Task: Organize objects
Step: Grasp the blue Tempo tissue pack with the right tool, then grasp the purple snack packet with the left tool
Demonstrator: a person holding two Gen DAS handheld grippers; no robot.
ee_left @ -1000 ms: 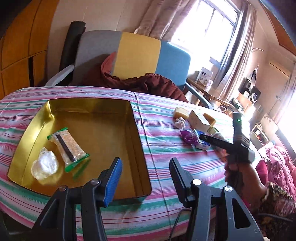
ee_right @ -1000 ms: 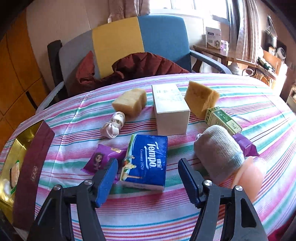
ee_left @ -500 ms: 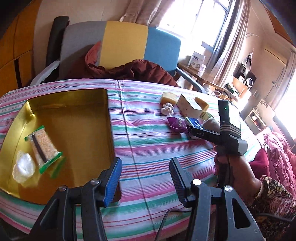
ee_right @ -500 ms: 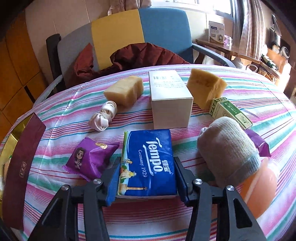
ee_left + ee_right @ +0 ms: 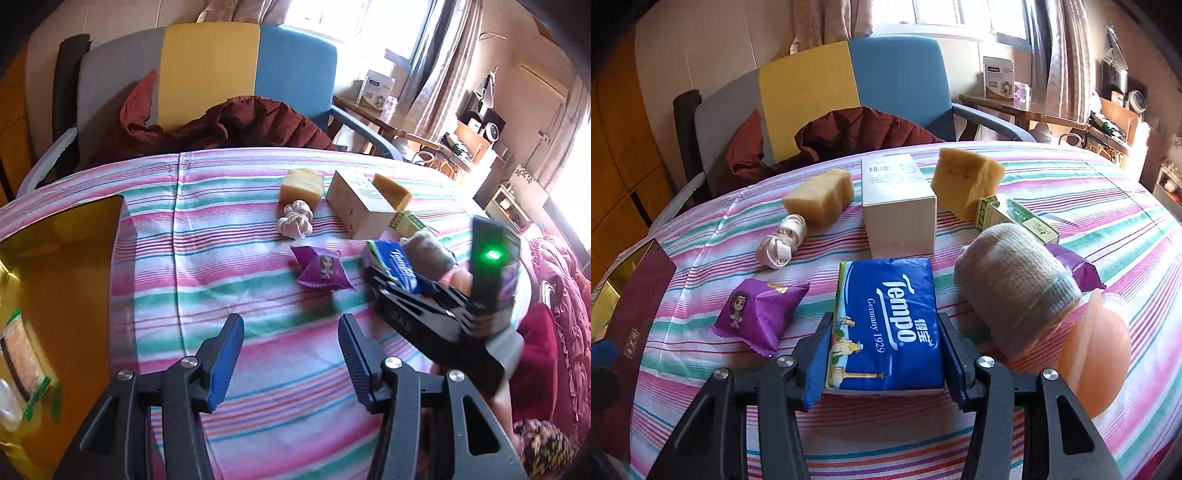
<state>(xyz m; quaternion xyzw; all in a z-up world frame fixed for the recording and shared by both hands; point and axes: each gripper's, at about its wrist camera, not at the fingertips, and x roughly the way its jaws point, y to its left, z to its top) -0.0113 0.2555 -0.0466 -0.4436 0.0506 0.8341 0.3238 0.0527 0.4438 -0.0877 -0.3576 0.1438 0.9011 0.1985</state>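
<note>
On the striped worktop (image 5: pixel 1071 229), my right gripper (image 5: pixel 882 360) is clamped on the blue tissue pack (image 5: pixel 886 317), pads pressing both its sides; the pack lies flat between a purple snack packet (image 5: pixel 757 314) and a grey sock roll (image 5: pixel 1015 284). My left gripper (image 5: pixel 291 354) hangs over bare cloth, jaws apart, holding nothing.
</note>
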